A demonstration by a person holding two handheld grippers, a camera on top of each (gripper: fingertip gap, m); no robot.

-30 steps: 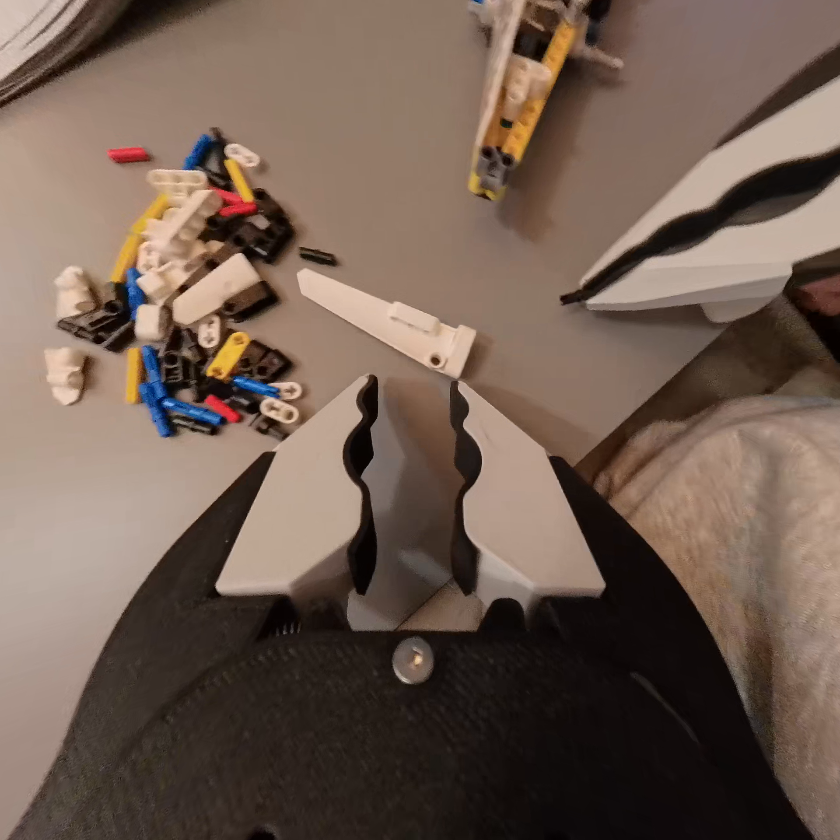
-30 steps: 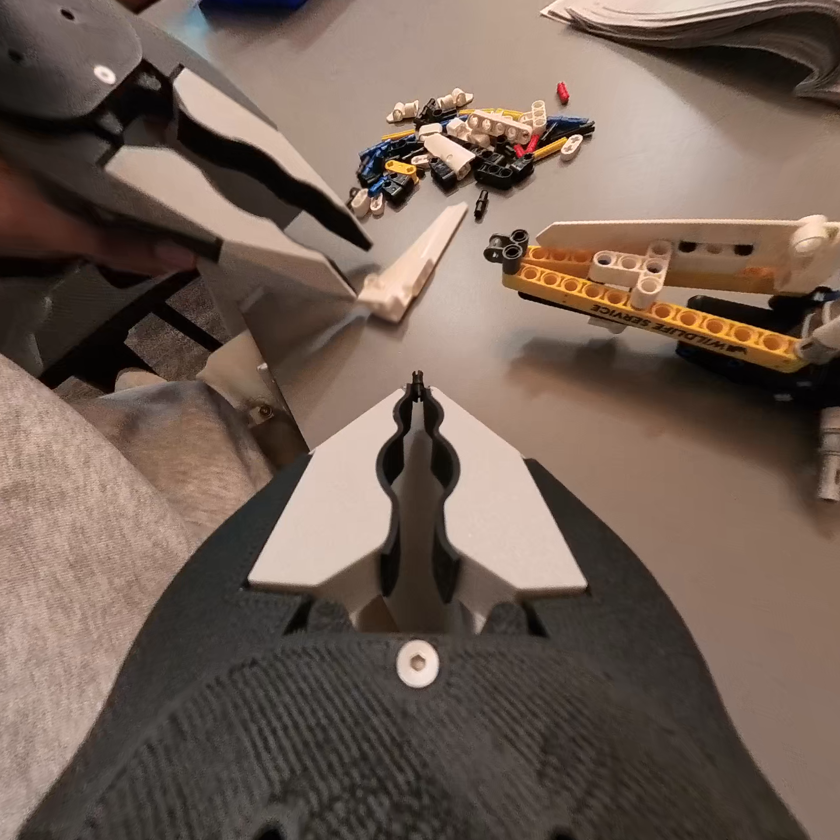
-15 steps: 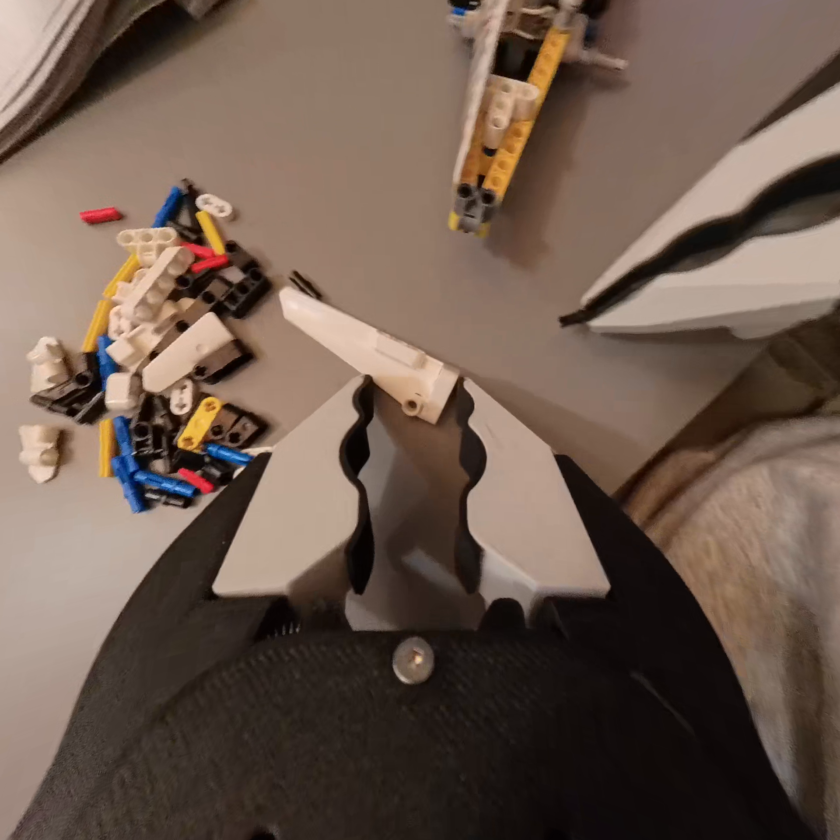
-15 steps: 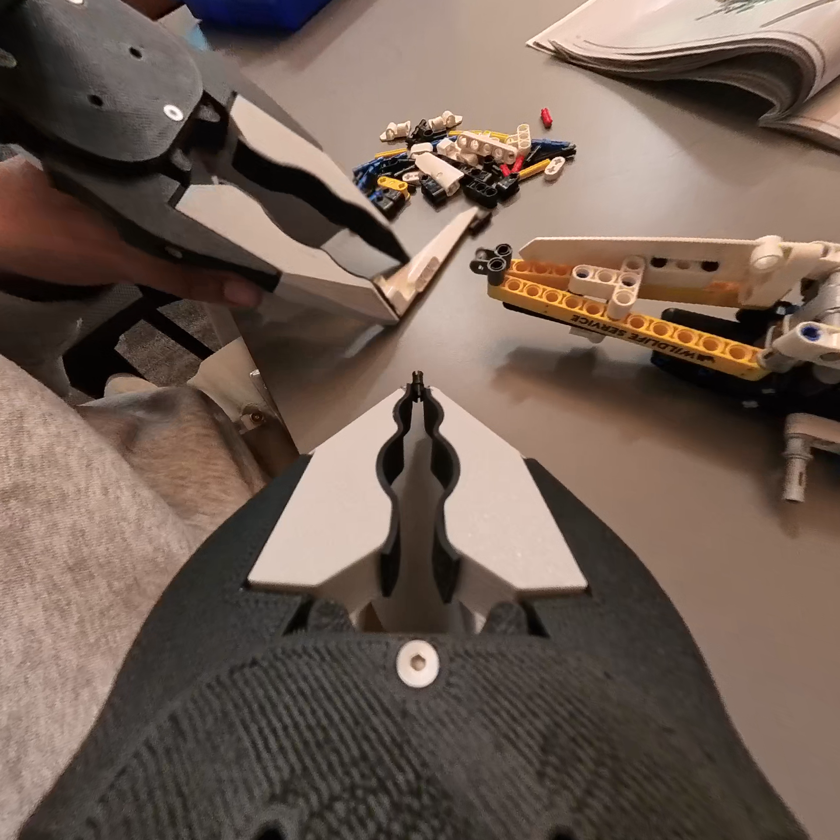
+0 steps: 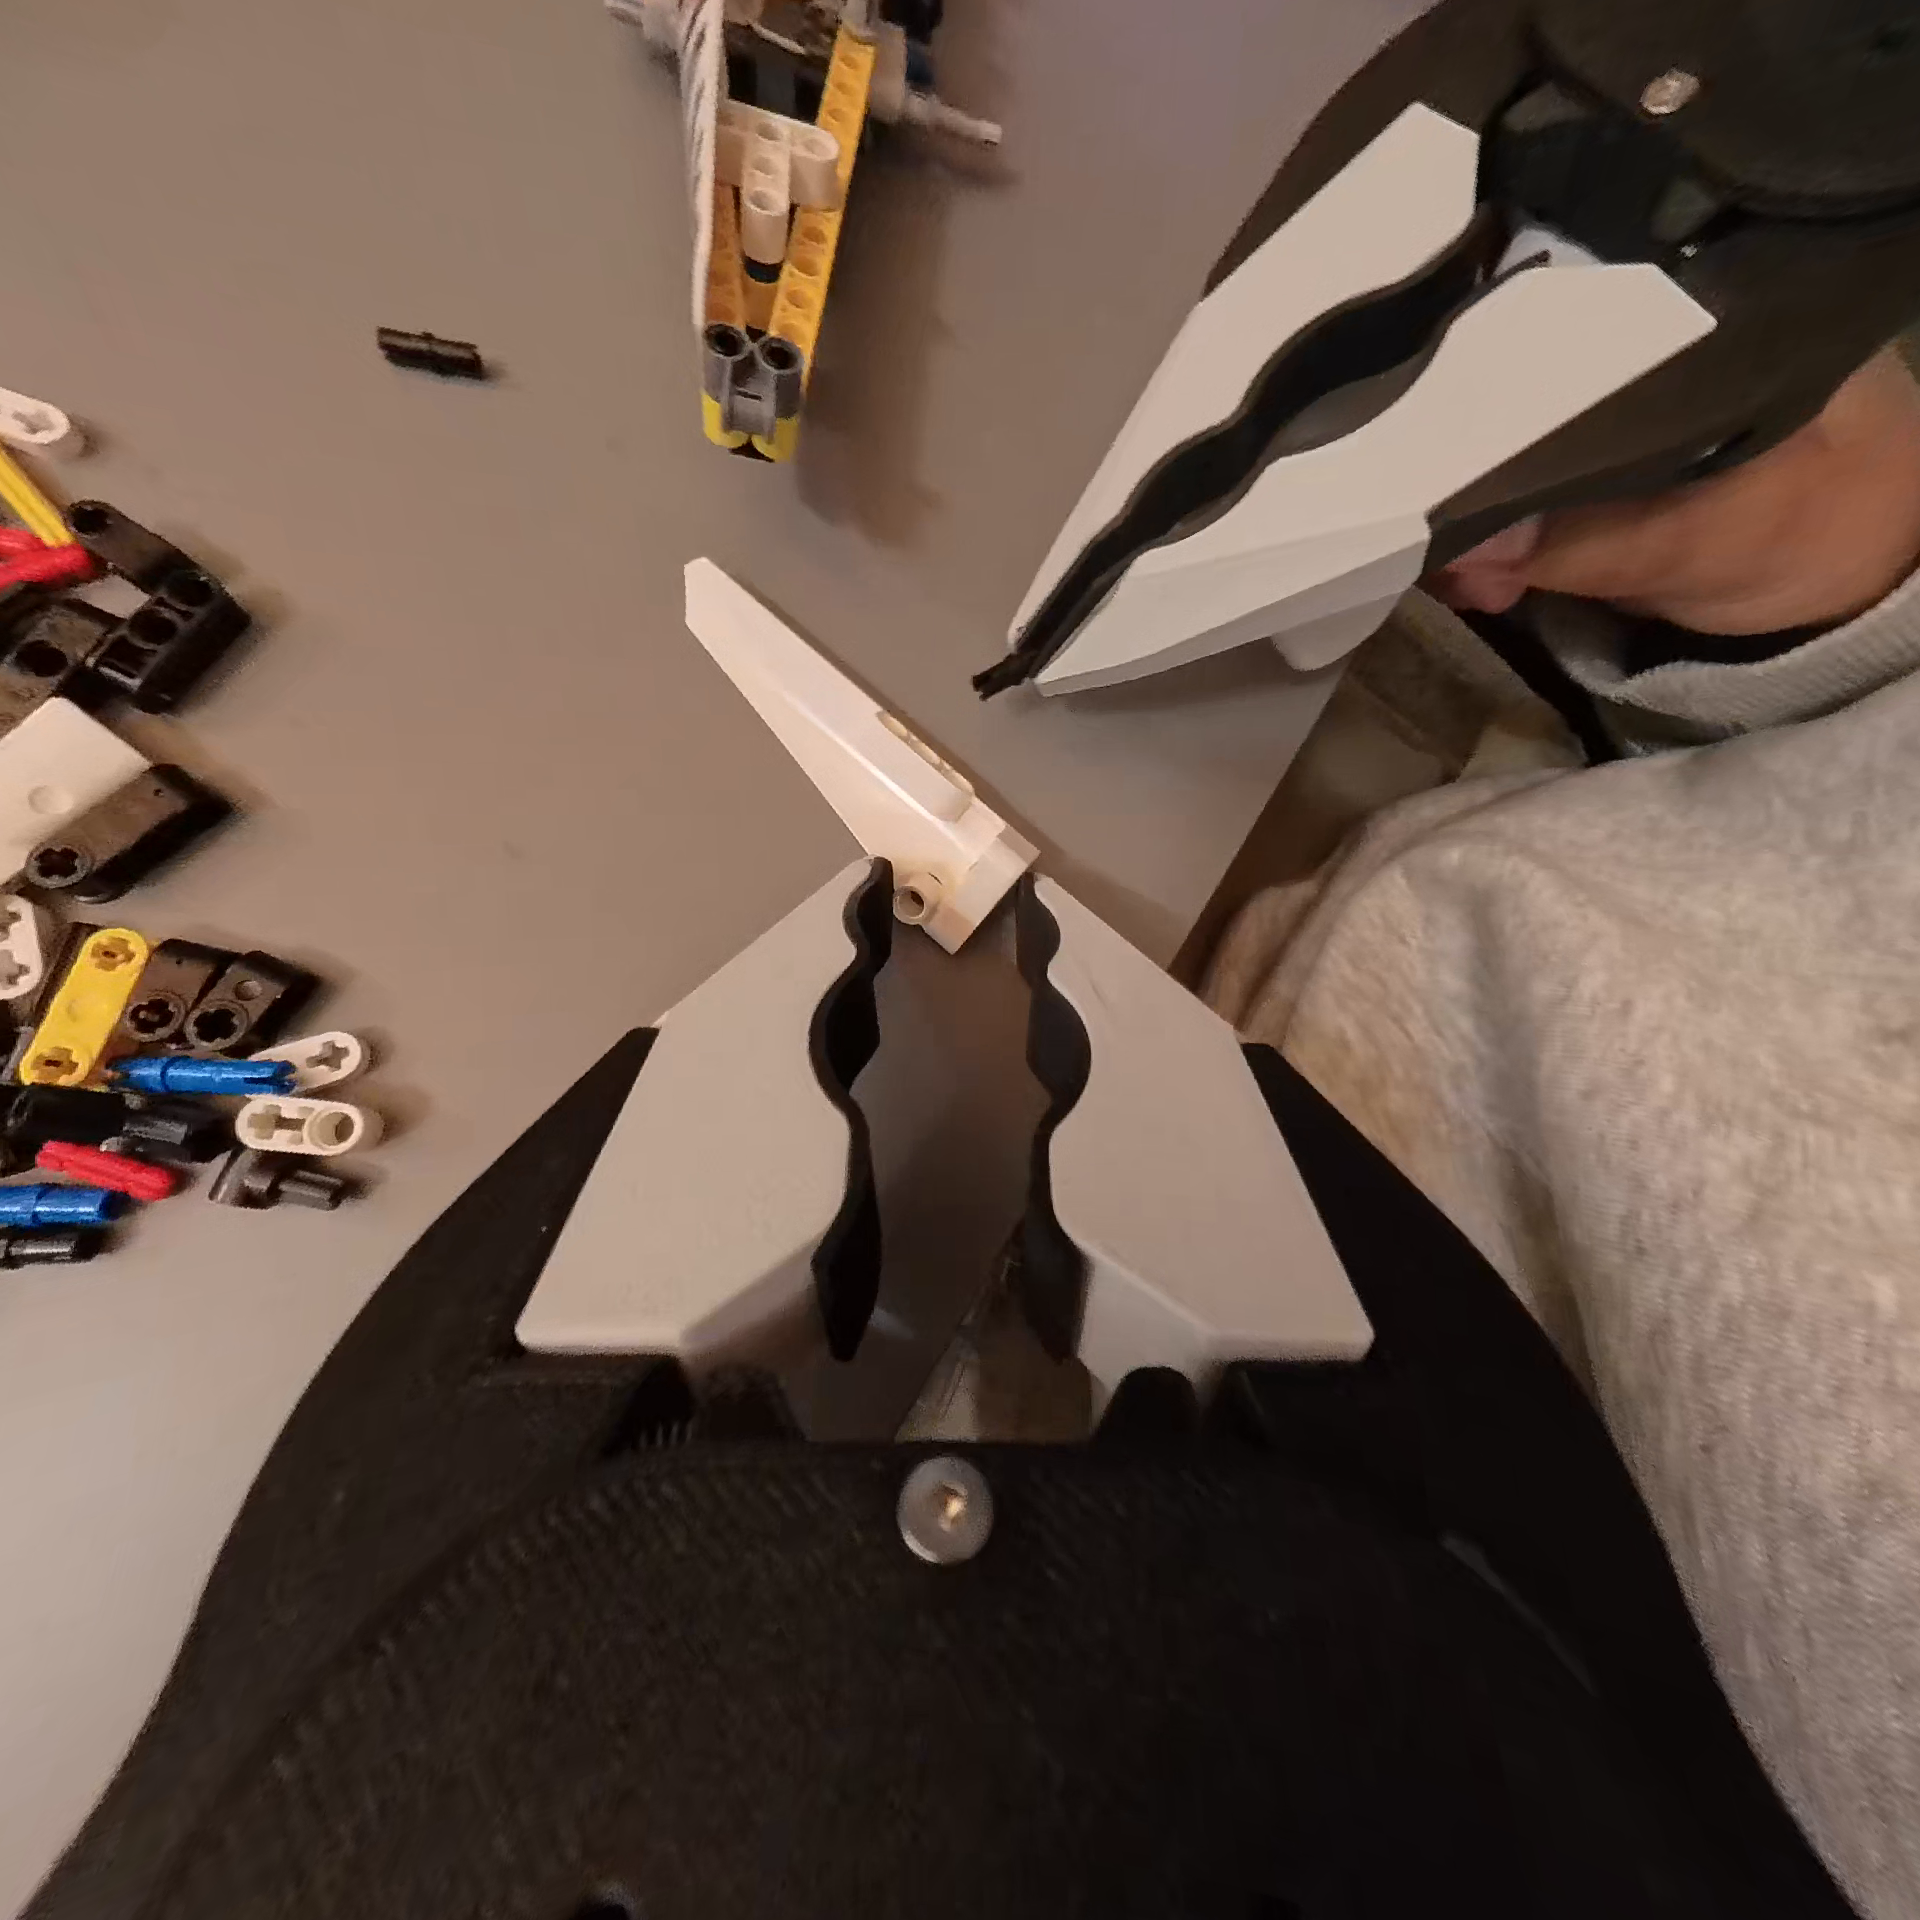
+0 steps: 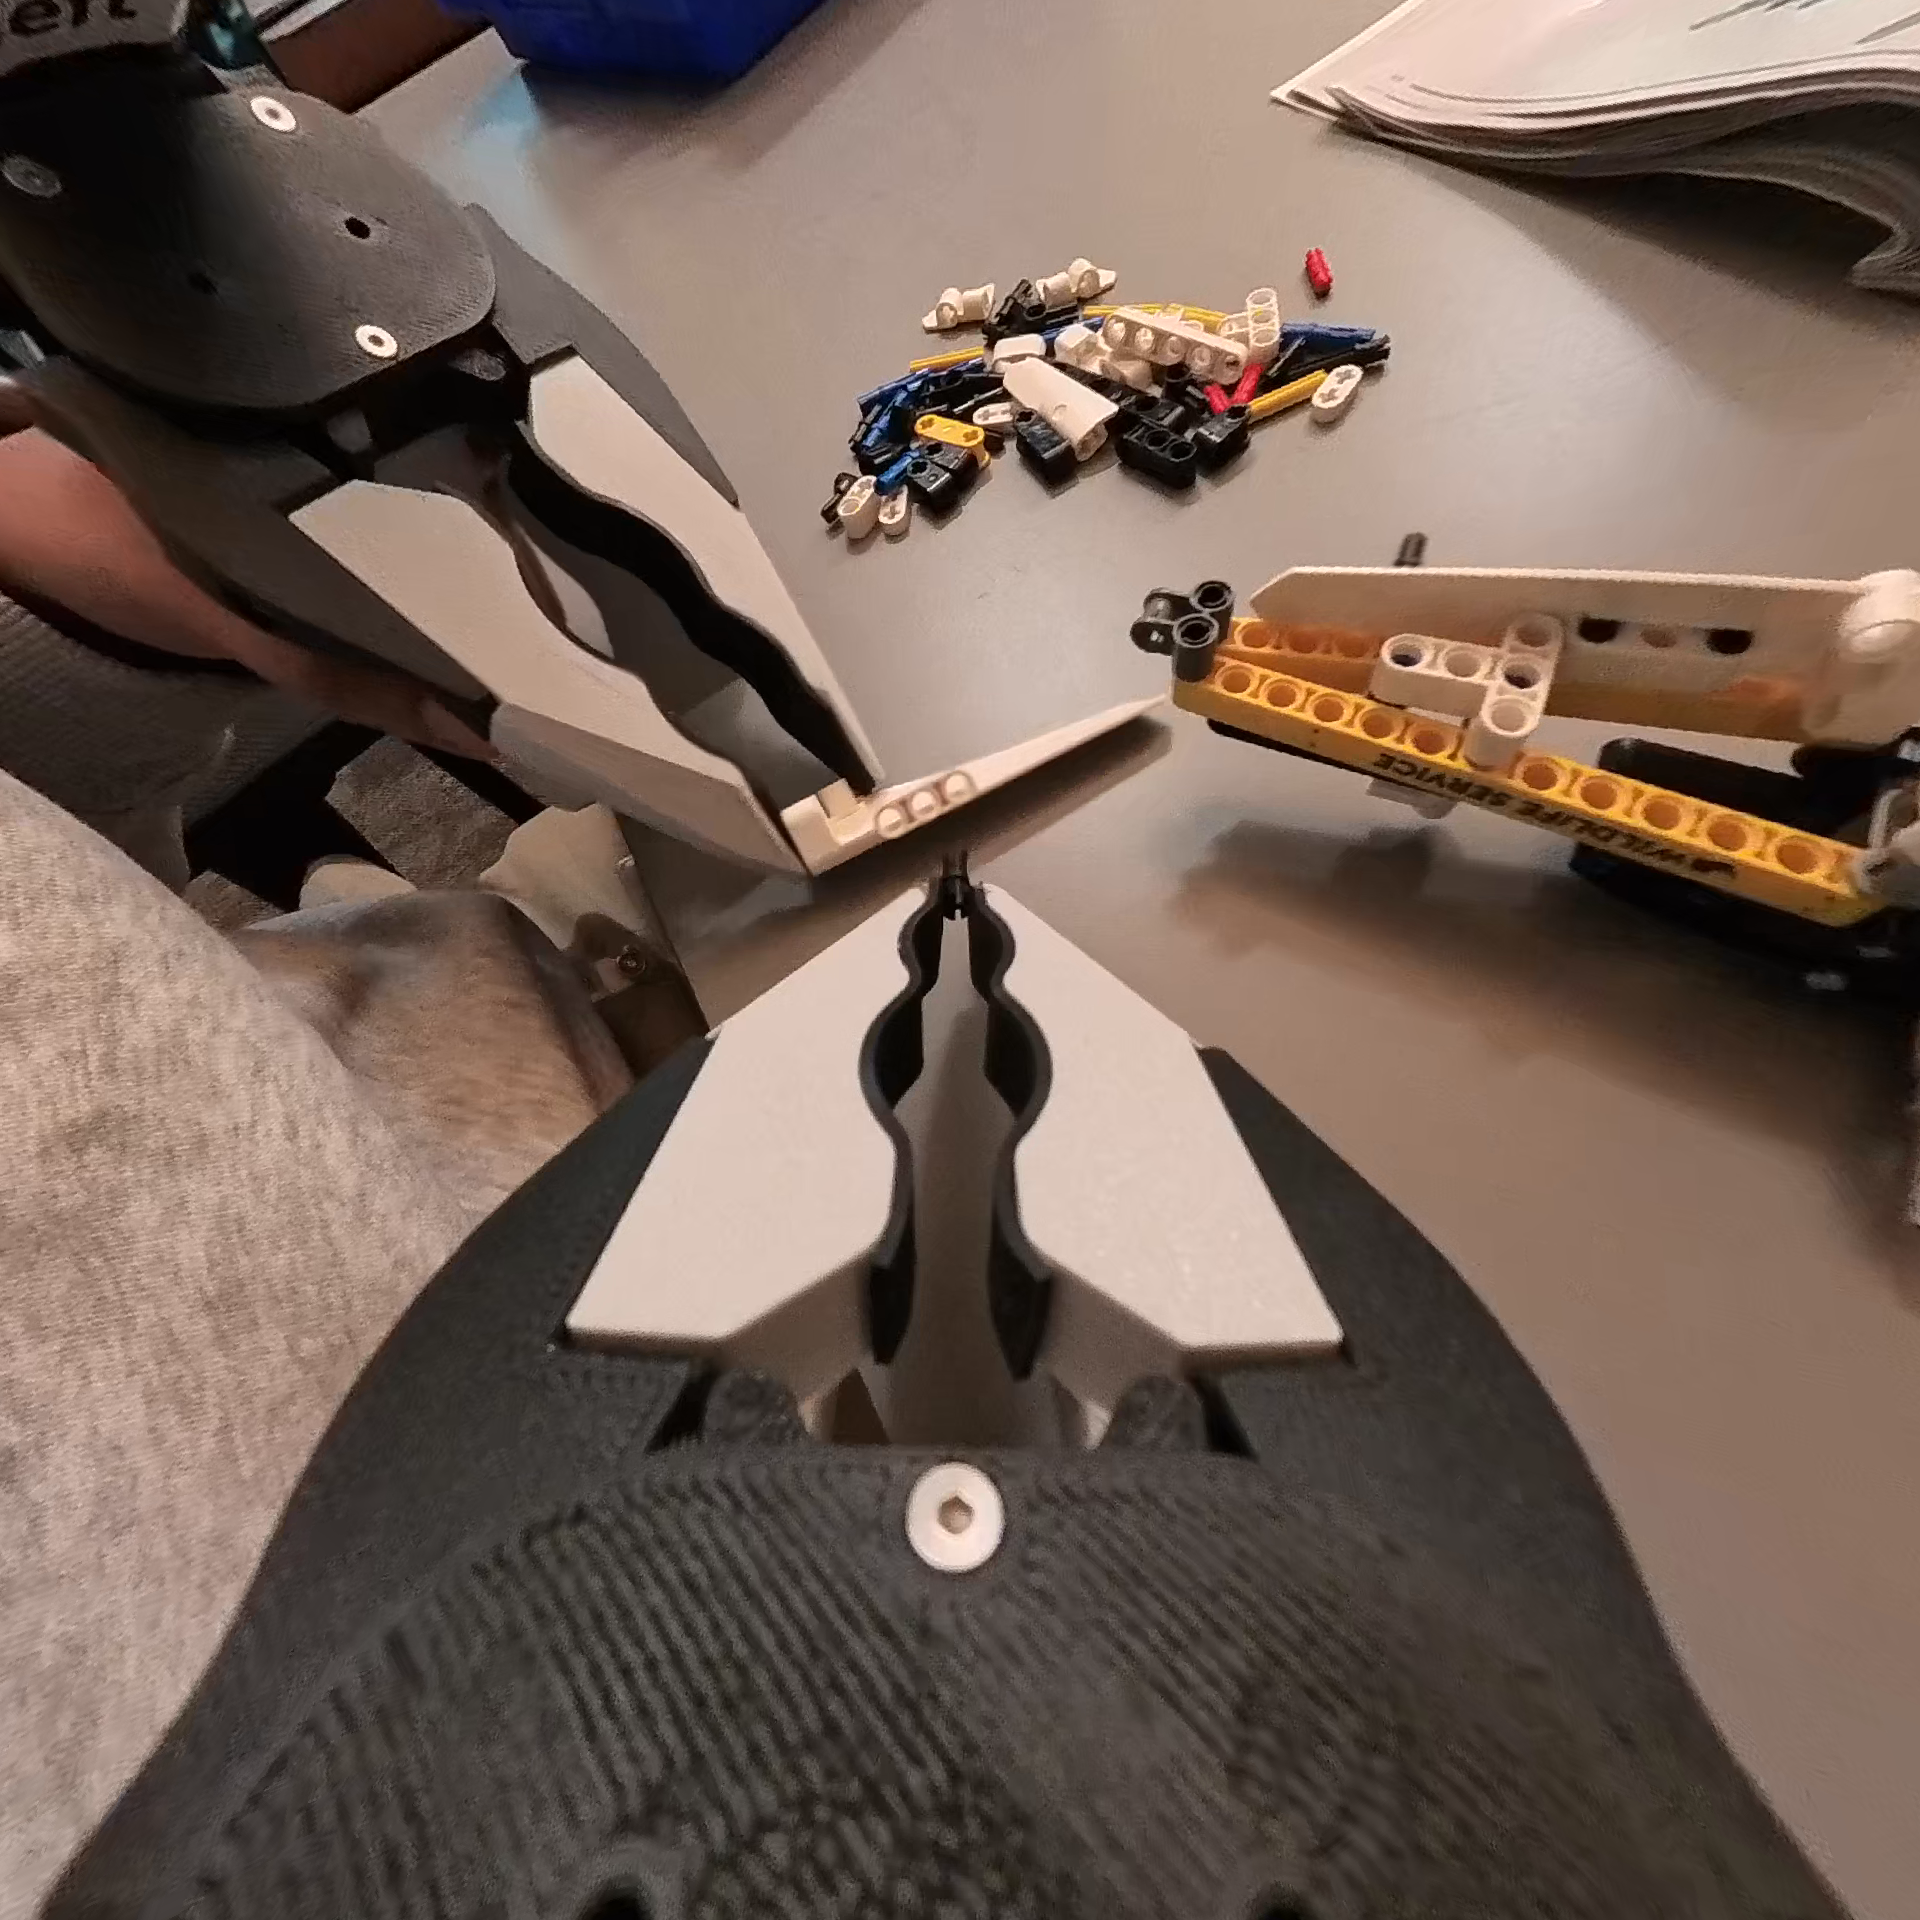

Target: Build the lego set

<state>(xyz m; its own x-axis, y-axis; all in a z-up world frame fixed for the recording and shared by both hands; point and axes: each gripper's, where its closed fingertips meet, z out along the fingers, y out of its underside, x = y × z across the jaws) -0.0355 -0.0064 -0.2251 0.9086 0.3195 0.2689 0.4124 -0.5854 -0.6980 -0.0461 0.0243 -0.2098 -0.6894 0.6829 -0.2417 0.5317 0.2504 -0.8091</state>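
**Wing panel and pin brought together over the bench**

Grey bench (image 6: 1351,1195) surface carries a half-built yellow-and-white model (image 6: 1538,717), with a heap of loose pieces (image 6: 1101,395) beyond it and a stack of printed booklets (image 6: 1662,104) farther off still. Nearer the person than the model, the left tongs (image 5: 951,904) have their tips closed about the thick, holed end of a tapered white wing panel (image 5: 831,727), whose narrow tip points towards the model; whether that tip rests on the bench cannot be told. The right tongs (image 6: 954,904) are pressed nearly shut on a small black pin (image 6: 954,883), which sticks out past their tips just beside the panel's holed end, though not yet in it. Gripping the panel by its butt appears to leave its row of holes open to the pin, and the pin's exposed end looks ready for pushing in. A second black pin (image 5: 429,351) lies alone, between the heap and the model. The builder's grey sleeve (image 5: 1558,1143) shows at the near edge.
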